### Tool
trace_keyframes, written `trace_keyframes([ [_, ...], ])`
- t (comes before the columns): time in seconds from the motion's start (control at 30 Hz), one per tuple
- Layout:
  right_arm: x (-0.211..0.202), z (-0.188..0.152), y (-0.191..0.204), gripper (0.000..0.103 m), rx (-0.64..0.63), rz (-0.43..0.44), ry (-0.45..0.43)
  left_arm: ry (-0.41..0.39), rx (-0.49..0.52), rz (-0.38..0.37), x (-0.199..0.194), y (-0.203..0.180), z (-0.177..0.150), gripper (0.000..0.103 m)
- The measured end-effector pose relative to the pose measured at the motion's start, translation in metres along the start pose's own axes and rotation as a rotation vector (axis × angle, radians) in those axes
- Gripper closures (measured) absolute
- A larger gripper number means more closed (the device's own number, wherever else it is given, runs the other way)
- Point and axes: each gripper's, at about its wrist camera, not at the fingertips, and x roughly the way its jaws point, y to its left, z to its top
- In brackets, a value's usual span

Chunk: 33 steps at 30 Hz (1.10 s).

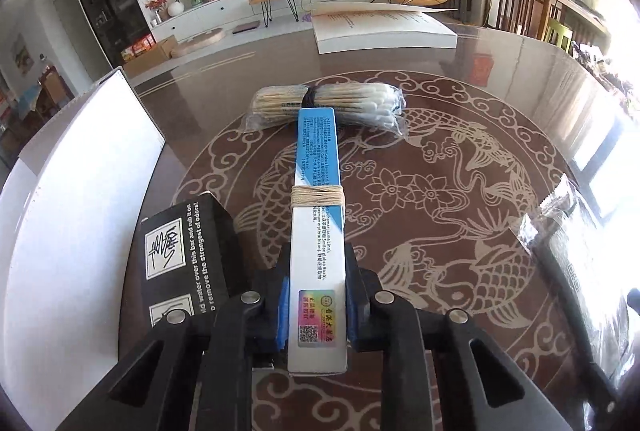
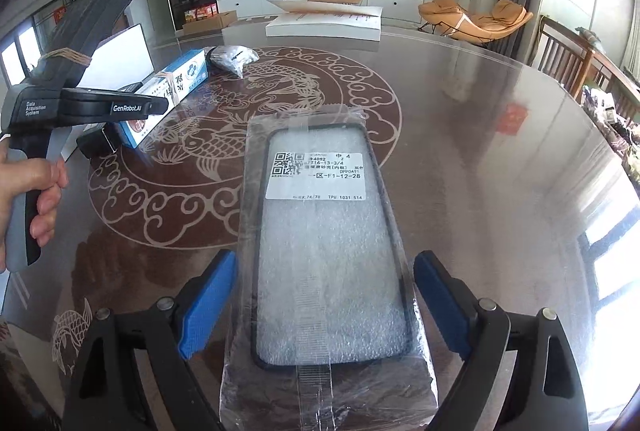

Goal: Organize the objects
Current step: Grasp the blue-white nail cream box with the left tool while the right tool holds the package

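My left gripper [image 1: 317, 295] is shut on a long white-and-blue box [image 1: 318, 215] bound with tan string, held lengthwise just above the table; it also shows in the right wrist view [image 2: 172, 87]. Its far end reaches a bag of cotton swabs [image 1: 328, 103]. A black soap box [image 1: 180, 251] sits left of the gripper. My right gripper [image 2: 320, 303] is open, its blue pads either side of a phone case in a clear bag [image 2: 328, 231] lying flat on the table. The left gripper's body [image 2: 80, 103] shows at the left.
A white box [image 1: 80, 191] stands along the left side. A flat white open box [image 1: 380, 27] lies at the table's far edge. The round glass table top [image 2: 480, 151] has a fish pattern. Wooden chairs [image 2: 568, 51] stand at the right.
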Motion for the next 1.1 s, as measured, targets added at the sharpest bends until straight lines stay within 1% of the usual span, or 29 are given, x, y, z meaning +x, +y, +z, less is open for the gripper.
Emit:
trace_keyframes([
  [0.1,0.000,0.000,0.000,0.013,0.001,0.002,0.000,-0.003,-0.033,-0.110,-0.030,-0.007,-0.037,0.082],
  [0.2,-0.001,0.000,-0.002,0.013,0.007,0.006,-0.004,0.015,-0.113,-0.268,-0.064,-0.007,-0.087,0.082],
  [0.3,-0.002,0.000,-0.003,0.013,0.012,0.009,-0.004,0.046,-0.210,-0.419,-0.084,0.006,-0.123,0.080],
  [0.33,-0.002,0.000,-0.003,0.013,0.011,0.007,-0.004,0.062,-0.235,-0.443,-0.087,0.013,-0.129,0.075],
  [0.37,-0.001,0.000,-0.003,0.013,0.009,0.006,-0.003,0.076,-0.254,-0.447,-0.089,0.020,-0.132,0.063],
  [0.4,-0.001,0.000,-0.003,0.013,0.006,0.004,-0.004,0.075,-0.269,-0.439,-0.093,0.028,-0.134,0.057],
  [0.43,-0.002,0.000,-0.003,0.013,0.005,0.002,-0.005,0.062,-0.279,-0.416,-0.096,0.036,-0.134,0.045],
  [0.47,-0.002,0.000,-0.002,0.013,0.005,0.002,-0.005,0.047,-0.277,-0.374,-0.100,0.042,-0.132,0.037],
  [0.53,-0.002,0.000,-0.003,0.013,0.007,0.003,-0.005,0.028,-0.271,-0.294,-0.105,0.054,-0.129,0.036],
  [0.57,-0.002,0.000,-0.003,0.013,0.009,0.005,-0.006,0.027,-0.271,-0.280,-0.106,0.057,-0.127,0.036],
  [0.63,-0.002,0.000,-0.004,0.013,0.011,0.007,-0.005,0.020,-0.261,-0.286,-0.107,0.059,-0.123,0.036],
  [0.7,-0.001,0.000,-0.003,0.013,0.011,0.008,-0.005,0.020,-0.221,-0.332,-0.107,0.052,-0.120,0.034],
  [0.73,-0.001,0.000,-0.003,0.013,0.011,0.008,-0.004,0.025,-0.195,-0.345,-0.106,0.046,-0.120,0.030],
  [0.77,-0.001,0.000,-0.003,0.013,0.010,0.009,-0.004,0.035,-0.169,-0.347,-0.104,0.039,-0.121,0.022],
  [0.8,-0.001,0.000,-0.003,0.013,0.010,0.011,-0.003,0.046,-0.141,-0.340,-0.101,0.031,-0.123,0.018],
  [0.87,-0.001,0.000,-0.003,0.013,0.013,0.015,-0.003,0.061,-0.083,-0.317,-0.093,0.016,-0.127,0.017],
  [0.93,-0.001,0.000,-0.004,0.013,0.017,0.019,-0.004,0.083,-0.044,-0.276,-0.082,0.005,-0.132,0.017],
  [1.0,-0.003,0.000,-0.005,0.013,0.026,0.036,-0.015,0.055,-0.004,-0.206,-0.080,-0.003,-0.133,0.017],
  [1.03,-0.005,0.000,-0.007,0.013,0.032,0.058,-0.023,0.052,0.009,-0.172,-0.078,-0.005,-0.134,0.017],
  [1.07,-0.006,0.001,-0.009,0.013,0.036,0.083,-0.007,0.050,0.012,-0.147,-0.077,-0.005,-0.134,0.018],
  [1.1,-0.007,0.004,-0.011,0.013,0.036,0.104,0.026,0.035,0.006,-0.135,-0.076,-0.002,-0.136,0.023],
])
